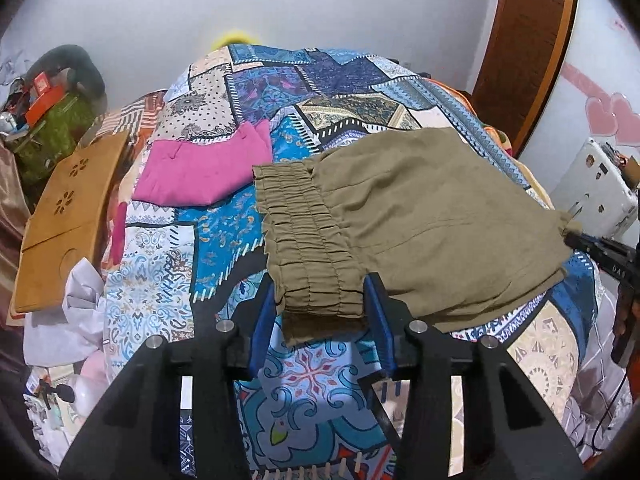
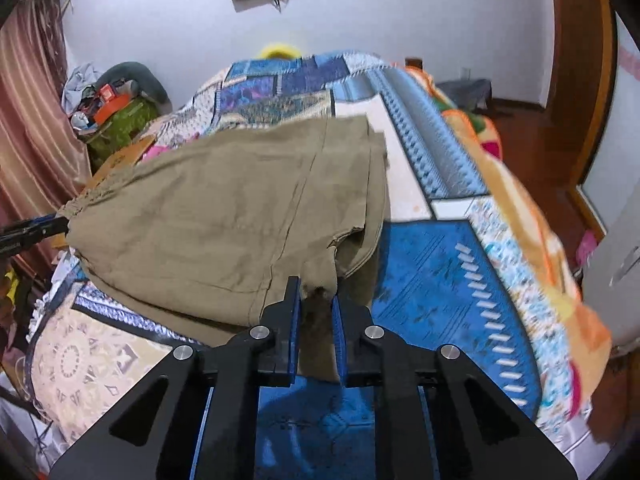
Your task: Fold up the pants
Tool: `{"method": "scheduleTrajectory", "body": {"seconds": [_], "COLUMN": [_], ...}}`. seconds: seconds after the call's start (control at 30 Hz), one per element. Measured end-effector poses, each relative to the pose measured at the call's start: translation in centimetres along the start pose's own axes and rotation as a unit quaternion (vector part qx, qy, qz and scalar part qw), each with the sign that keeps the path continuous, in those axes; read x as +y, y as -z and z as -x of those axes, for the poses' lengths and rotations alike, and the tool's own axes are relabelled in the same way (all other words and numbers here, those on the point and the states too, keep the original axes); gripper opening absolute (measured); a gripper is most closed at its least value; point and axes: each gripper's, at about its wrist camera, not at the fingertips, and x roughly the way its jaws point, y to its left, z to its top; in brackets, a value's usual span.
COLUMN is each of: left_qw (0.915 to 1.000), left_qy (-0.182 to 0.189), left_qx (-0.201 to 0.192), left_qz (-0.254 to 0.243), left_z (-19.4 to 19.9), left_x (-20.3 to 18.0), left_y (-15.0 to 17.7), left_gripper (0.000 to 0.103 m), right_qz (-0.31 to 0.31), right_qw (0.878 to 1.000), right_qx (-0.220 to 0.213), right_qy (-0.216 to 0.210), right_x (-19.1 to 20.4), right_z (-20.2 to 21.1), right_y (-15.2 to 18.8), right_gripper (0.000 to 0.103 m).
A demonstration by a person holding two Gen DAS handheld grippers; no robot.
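Olive-green cotton pants (image 1: 420,216), centre frame, lie on patchwork-quilt bed (image 1: 168,264). Left gripper (image 1: 322,300) straddles the gathered waistband, pinch unclear; right gripper (image 2: 316,304) clamped on hem. Risk: waistband may slip free, collapsing fold.

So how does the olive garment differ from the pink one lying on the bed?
The olive pants are held at two ends, by the left gripper and the right gripper; the pink garment lies untouched. The pants look larger and show a gathered elastic waistband; the pink one looks smooth. Both are folded and rest on the patterned bedspread.
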Motion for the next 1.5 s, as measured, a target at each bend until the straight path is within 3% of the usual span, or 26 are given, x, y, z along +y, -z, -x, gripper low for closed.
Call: {"method": "scheduleTrajectory", "body": {"seconds": [0.13, 0.27, 0.33, 0.47, 0.5, 0.57, 0.7, 0.87, 1.1, 1.5], "left_qw": [0.9994, 0.995, 0.9941, 0.9988, 0.9993, 0.9995, 0.9991, 0.9971, 0.9952, 0.9925], "left_qy": [0.011, 0.059, 0.064, 0.018, 0.006, -0.011, -0.036, -0.059, -0.047, -0.016], "left_qx": [0.031, 0.036, 0.038, 0.026, 0.026, 0.026, 0.017, 0.005, 0.011, 0.071], "left_qz": [0.012, 0.072, 0.079, 0.037, 0.026, 0.011, 0.015, 0.048, 0.086, 0.098], "left_z": [-2.4, -3.2, -3.2, -2.3, -2.1, -1.6, -0.5, -0.6, -3.9, -11.8], "left_x": [0.2, 1.9, 2.2, 1.1, 0.9, 0.8, 2.0, 3.9, 5.3, 5.6], "left_y": [1.3, 2.3, 2.5, 2.6, 2.5, 2.2, 0.6, -3.2, -7.6, -9.7], "left_gripper": [0.045, 0.046, 0.049, 0.067, 0.067, 0.067, 0.067, 0.07, 0.07, 0.07], "right_qz": [-0.002, -0.005, -0.008, -0.012, -0.004, 0.003, -0.014, -0.037, -0.024, -0.001], "right_qw": [1.0, 0.999, 0.999, 0.998, 0.998, 0.997, 0.997, 0.998, 1.0, 1.0], "right_qx": [0.009, 0.047, 0.046, 0.059, 0.064, 0.074, 0.075, 0.04, -0.001, 0.022], "right_qy": [0.004, 0.003, 0.006, 0.01, 0.018, 0.036, 0.032, 0.013, 0.002, -0.005], "right_x": [-0.8, -0.7, -0.6, -0.8, -0.8, -0.9, -2.2, -3.4, -4.3, -5.8], "right_z": [-0.1, -2.5, -3.0, -2.9, -2.8, -2.7, -1.6, -0.5, -2.2, -13.0], "right_y": [0.7, 2.5, 3.1, 2.7, 2.6, 2.3, 1.4, -1.4, -7.1, -14.7], "right_gripper": [0.012, 0.012, 0.013, 0.021, 0.025, 0.047, 0.053, 0.053, 0.054, 0.055]}}
